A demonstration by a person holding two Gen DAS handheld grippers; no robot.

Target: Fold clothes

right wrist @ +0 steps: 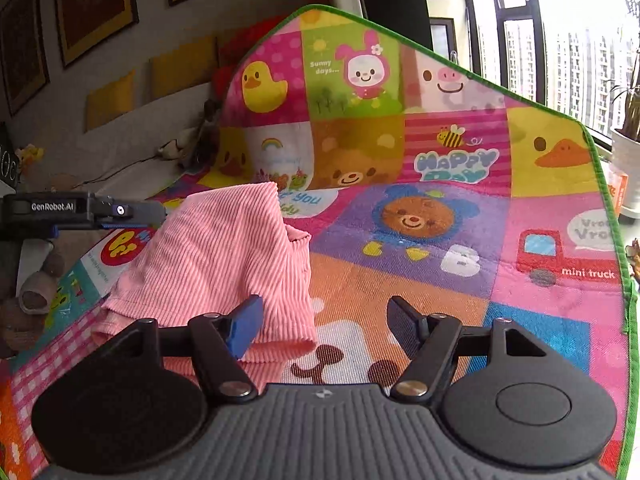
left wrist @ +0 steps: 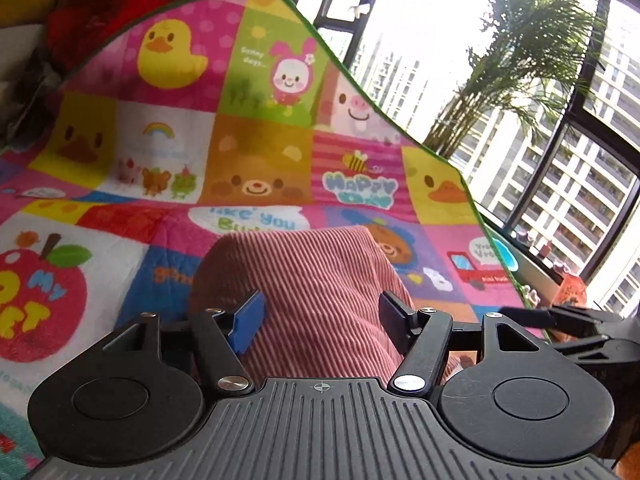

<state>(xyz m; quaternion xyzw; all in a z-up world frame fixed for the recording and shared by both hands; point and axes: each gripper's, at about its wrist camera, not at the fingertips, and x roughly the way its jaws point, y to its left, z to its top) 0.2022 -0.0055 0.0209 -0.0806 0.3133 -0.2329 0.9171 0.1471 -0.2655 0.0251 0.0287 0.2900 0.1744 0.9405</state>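
Note:
A pink ribbed garment (right wrist: 224,256) sits in a raised, tented heap on the cartoon play mat (right wrist: 440,280). In the left wrist view the garment (left wrist: 320,280) fills the space between my left gripper's (left wrist: 322,316) widely spread fingers, so that gripper is open around the cloth. From the right wrist view my left gripper (right wrist: 132,214) comes in from the left, level with the heap's upper left side. My right gripper (right wrist: 324,320) is open above the mat, and its blue left finger (right wrist: 244,326) is over the garment's lower hem. My right gripper (left wrist: 560,320) also shows at the right edge of the left wrist view.
The far part of the mat (left wrist: 224,80) rises up like a back wall with a green edge. A large window (left wrist: 560,160) and a palm plant (left wrist: 520,60) lie to the right. A white pot (right wrist: 628,168) stands by the mat's right edge. A slipper (right wrist: 38,292) lies at the left, with framed pictures (right wrist: 92,4) above.

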